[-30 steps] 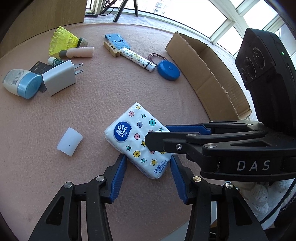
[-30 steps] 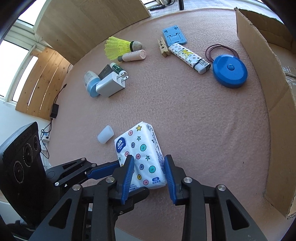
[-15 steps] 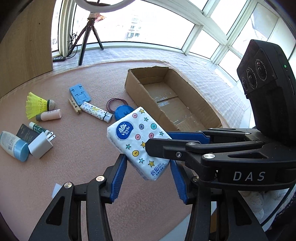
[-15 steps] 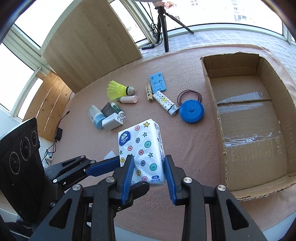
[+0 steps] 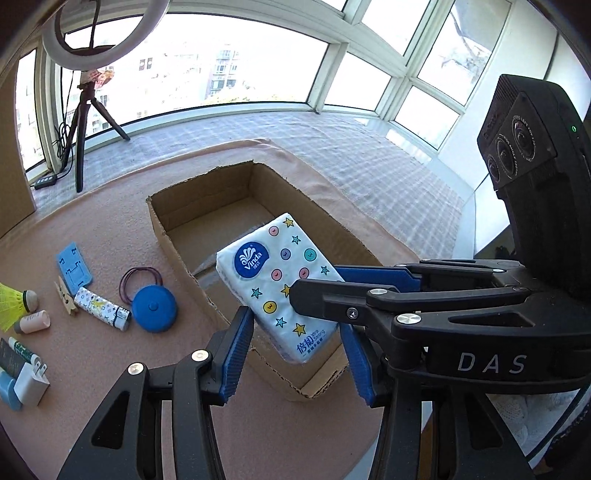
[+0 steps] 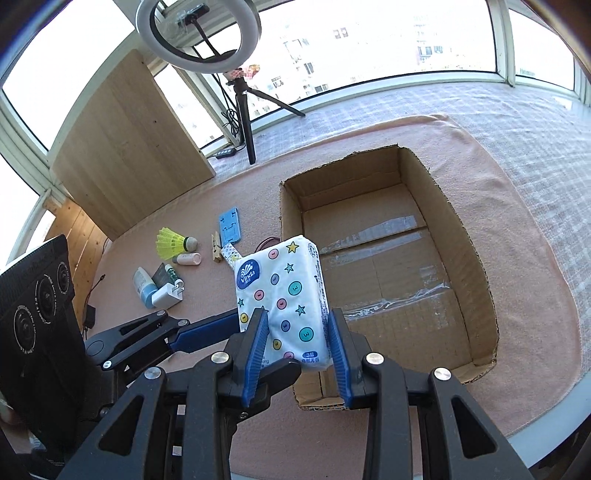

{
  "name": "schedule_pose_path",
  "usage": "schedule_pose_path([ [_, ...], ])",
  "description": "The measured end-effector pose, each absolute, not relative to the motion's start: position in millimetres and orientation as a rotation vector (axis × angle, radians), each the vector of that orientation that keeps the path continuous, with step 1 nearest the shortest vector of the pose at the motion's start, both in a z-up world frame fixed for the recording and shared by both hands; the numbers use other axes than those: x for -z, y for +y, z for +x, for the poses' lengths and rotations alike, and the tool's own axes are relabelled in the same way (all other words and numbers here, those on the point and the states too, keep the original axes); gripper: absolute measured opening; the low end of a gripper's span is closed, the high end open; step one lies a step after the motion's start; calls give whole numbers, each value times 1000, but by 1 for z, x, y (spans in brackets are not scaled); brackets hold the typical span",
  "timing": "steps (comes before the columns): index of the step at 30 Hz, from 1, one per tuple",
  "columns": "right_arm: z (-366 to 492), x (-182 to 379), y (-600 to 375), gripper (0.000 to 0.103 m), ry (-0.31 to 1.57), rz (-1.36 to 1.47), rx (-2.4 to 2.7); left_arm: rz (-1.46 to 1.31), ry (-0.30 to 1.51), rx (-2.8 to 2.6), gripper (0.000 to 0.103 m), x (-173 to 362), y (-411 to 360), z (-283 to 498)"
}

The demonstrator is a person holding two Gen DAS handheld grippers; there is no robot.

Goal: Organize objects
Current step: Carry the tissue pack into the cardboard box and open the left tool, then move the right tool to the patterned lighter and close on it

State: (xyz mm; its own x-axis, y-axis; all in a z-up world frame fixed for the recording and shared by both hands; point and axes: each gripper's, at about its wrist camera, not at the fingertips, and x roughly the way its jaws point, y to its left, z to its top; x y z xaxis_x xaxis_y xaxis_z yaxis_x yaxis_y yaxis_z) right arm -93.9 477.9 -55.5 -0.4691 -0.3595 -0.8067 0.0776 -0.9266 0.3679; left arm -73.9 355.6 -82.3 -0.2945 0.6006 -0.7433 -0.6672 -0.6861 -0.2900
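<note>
Daylight pours through a curved bank of white-framed windows (image 6: 388,40) showing apartment blocks outside. The worktop (image 6: 517,302) wears a pinkish felt cover, with a pale checked cloth (image 5: 351,155) beyond its far edge. A ring light (image 6: 199,31) on a small tripod (image 6: 247,122) stands past the far edge, beside an upright light wooden panel (image 6: 125,147).
</note>
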Motion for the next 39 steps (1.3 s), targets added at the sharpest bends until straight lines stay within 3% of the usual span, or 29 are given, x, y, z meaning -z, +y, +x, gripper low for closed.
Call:
schedule_pose_path([
  [5, -96, 56, 495, 31, -409, 1465, 2489, -1116, 132, -2023, 57, 83, 377, -74],
  [6, -96, 56, 498, 32, -409, 1464, 2497, -1117, 140, -2028, 71, 82, 379, -74],
  [7, -96, 56, 500, 42, -406, 1465, 2508, -1111, 143, -2039, 83, 82, 380, -73],
  [8, -96, 57, 502, 49, -403, 1473, 2517, -1107, 149, -2042, 85, 83, 379, -73],
  [9, -95, 56, 503, 59, -406, 1468, 2530, -1108, 156, -2039, 85, 84, 380, -73],
  [13, -93, 53, 504, 64, -401, 1449, 2562, -1116, 174, -2046, 85, 88, 379, -71],
  [24, -95, 49, 486, 64, -414, 1422, 2537, -1150, 130, -2111, 85, 88, 325, -72],
  [39, -133, 50, 394, 63, -236, 1379, 2378, -1366, -10, -2316, 85, 120, 156, -73],
])
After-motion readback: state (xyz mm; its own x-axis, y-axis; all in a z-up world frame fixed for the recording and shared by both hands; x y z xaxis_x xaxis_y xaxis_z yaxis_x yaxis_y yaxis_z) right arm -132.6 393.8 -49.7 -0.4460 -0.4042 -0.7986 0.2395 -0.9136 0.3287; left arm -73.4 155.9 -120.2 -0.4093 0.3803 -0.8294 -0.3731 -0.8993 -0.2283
